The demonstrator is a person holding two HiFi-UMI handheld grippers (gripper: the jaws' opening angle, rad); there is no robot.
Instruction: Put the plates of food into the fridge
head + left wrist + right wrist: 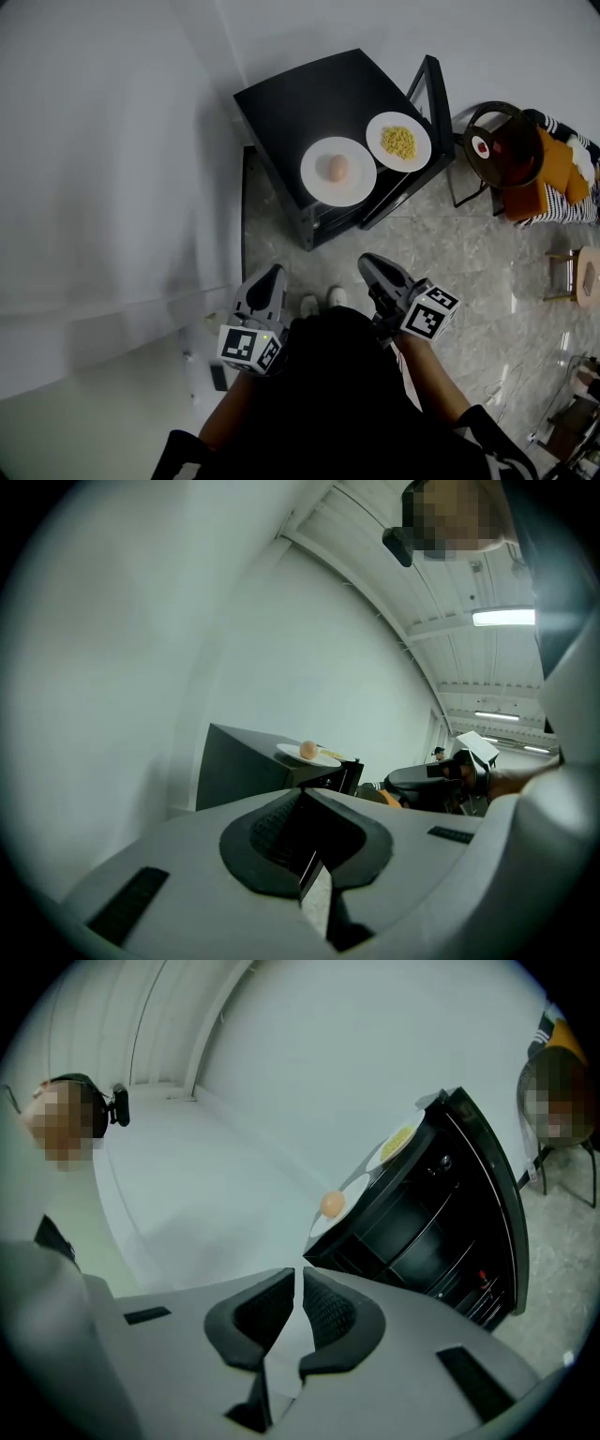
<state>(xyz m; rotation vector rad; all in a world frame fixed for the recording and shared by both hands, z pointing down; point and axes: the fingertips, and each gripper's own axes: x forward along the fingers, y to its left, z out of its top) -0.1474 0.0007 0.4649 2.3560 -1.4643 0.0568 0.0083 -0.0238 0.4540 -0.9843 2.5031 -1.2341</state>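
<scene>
The egg plate point(337, 172) lay ahead on the fridge point(291, 103), seemingly nearer my right gripper point(373, 265); it and the left gripper point(273, 277) were pressed together, empty.

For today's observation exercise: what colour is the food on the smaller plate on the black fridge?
Yellow food; the head view shows it best.

Lighting's pretty soft and even, kinda dim overall. In the left gripper view the ceiling light strips point(503, 618) blow out to pure white. The head view has faint glare streaks on the glossy floor point(511, 291), and the black fridge point(309, 103) goes nearly featureless. All three views have heavy fisheye bending and dark vignetted corners. Up close, the left gripper point(314, 860) looks soft, a bit out of focus.
</scene>
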